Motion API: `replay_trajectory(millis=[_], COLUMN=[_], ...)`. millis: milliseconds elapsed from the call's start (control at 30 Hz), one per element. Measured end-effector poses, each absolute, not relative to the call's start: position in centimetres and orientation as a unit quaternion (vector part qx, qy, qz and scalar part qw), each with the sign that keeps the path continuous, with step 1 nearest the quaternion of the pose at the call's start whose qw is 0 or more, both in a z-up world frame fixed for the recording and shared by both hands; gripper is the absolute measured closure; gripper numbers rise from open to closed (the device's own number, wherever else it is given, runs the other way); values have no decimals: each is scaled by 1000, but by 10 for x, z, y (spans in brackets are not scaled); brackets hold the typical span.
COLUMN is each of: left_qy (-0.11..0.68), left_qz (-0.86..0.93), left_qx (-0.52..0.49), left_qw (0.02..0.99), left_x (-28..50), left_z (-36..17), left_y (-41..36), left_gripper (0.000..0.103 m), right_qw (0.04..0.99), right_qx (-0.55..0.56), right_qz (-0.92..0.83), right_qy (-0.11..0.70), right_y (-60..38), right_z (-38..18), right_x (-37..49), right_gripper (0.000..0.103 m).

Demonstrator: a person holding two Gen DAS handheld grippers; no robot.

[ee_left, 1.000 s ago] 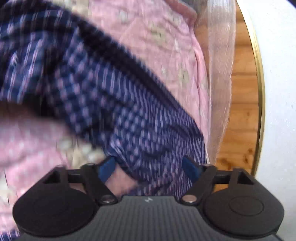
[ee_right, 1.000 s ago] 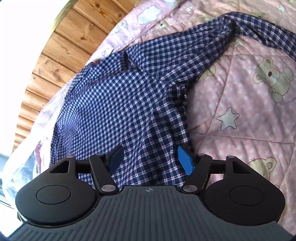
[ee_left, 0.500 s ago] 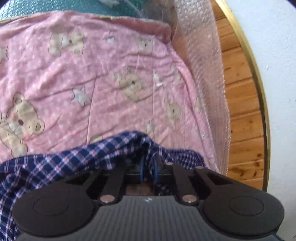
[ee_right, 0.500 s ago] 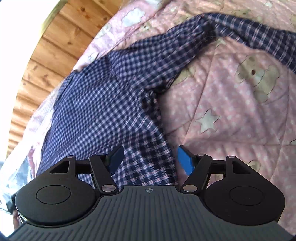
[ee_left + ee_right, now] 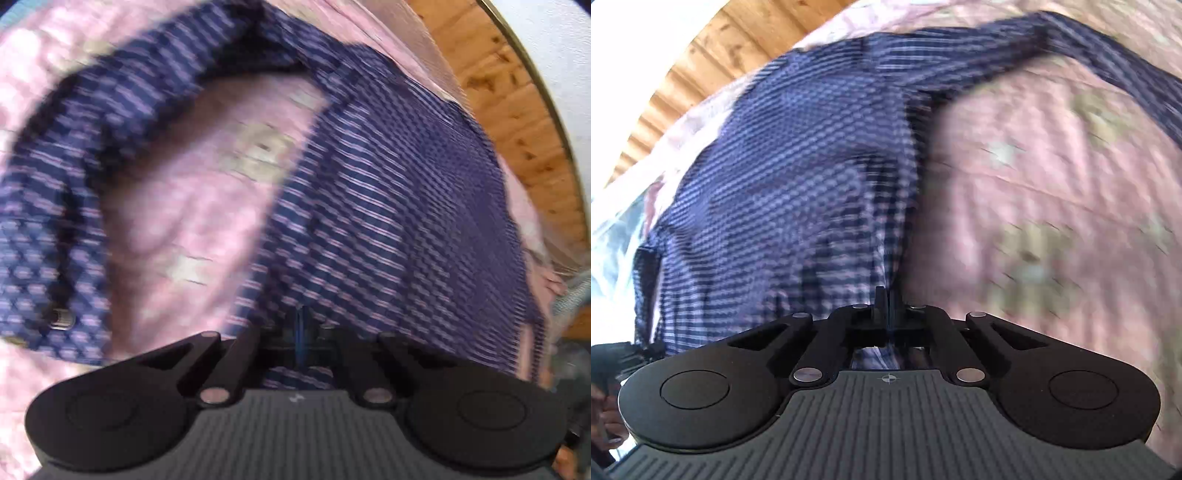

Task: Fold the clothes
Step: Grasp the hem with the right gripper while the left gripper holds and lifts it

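Note:
A navy checked shirt (image 5: 388,192) lies spread on a pink teddy-bear quilt (image 5: 192,192), one sleeve curving round the left of the left wrist view. My left gripper (image 5: 301,325) is closing its jaws hard together, with a fold of the shirt's edge pinched between the blue pads. In the right wrist view the shirt (image 5: 783,166) covers the left half, its sleeve running to the upper right. My right gripper (image 5: 887,306) is closing its jaws too, and they pinch the shirt's edge where it meets the quilt (image 5: 1034,184). Both views are motion-blurred.
Wooden boards (image 5: 517,92) and a white wall (image 5: 565,44) border the quilt at the right of the left wrist view. The same boards (image 5: 701,59) run along the upper left of the right wrist view. Clear plastic wrap (image 5: 613,221) hangs off the quilt's edge. A person's hand (image 5: 605,406) shows at lower left.
My right gripper went from wide open over the shirt to shut on its edge. The left gripper stayed shut on the fabric, and its view swung round so the shirt now fills it.

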State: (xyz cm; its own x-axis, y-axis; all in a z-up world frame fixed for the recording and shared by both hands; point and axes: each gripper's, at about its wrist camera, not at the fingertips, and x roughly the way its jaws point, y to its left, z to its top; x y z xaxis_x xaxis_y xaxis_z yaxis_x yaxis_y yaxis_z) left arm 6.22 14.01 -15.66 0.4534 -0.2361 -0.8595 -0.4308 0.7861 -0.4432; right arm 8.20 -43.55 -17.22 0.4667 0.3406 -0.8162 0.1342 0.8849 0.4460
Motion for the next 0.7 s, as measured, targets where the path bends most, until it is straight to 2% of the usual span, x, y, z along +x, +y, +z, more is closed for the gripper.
replay_trajectory(millis=[167,233,267,300,333,367,400,433,467,500,533,567,700], left_qy=[503,500,498,494,493,498,502,510,519,531,544,543,528], left_qz=[68,56,51,42,38,27,16,-2,-16,-24,-32,-26,-11], left_qx=[-353,-354,-356,-354,-345,-333,-321,-310,-291,-257,-229,-227,-266], left_qw=[786,788,789,793,798,800,803,802,804,807,806,808,806], left_x=[38,27,20,11,2,-5,-12,-18,-22,-23,-25,-30,-53], left_z=[-150,-138,-133,-128,-125,-126,-126,-130,-135,-140,-145,-148,-154], left_y=[163,163,163,161,157,153,148,144,139,132,129,136,170], left_gripper=[102,85,62,41,34,27,25,26,35,85,98,103,102], right_qw=[821,826,829,828,828,827,826,825,825,828,832,835,837], right_qx=[266,273,277,281,284,277,268,259,245,230,214,199,191], right_qz=[55,62,65,69,73,77,80,84,88,88,87,86,12], right_qy=[503,489,482,480,479,484,490,496,502,503,505,506,512], right_y=[-461,-462,-462,-458,-453,-443,-433,-423,-413,-405,-398,-391,-400], right_z=[-170,-156,-149,-148,-147,-151,-154,-158,-162,-161,-161,-160,-164], right_x=[37,11,-2,-17,-32,-44,-57,-69,-79,-86,-93,-101,-129], right_gripper=[101,93,84,57,45,40,41,42,69,102,103,103,103])
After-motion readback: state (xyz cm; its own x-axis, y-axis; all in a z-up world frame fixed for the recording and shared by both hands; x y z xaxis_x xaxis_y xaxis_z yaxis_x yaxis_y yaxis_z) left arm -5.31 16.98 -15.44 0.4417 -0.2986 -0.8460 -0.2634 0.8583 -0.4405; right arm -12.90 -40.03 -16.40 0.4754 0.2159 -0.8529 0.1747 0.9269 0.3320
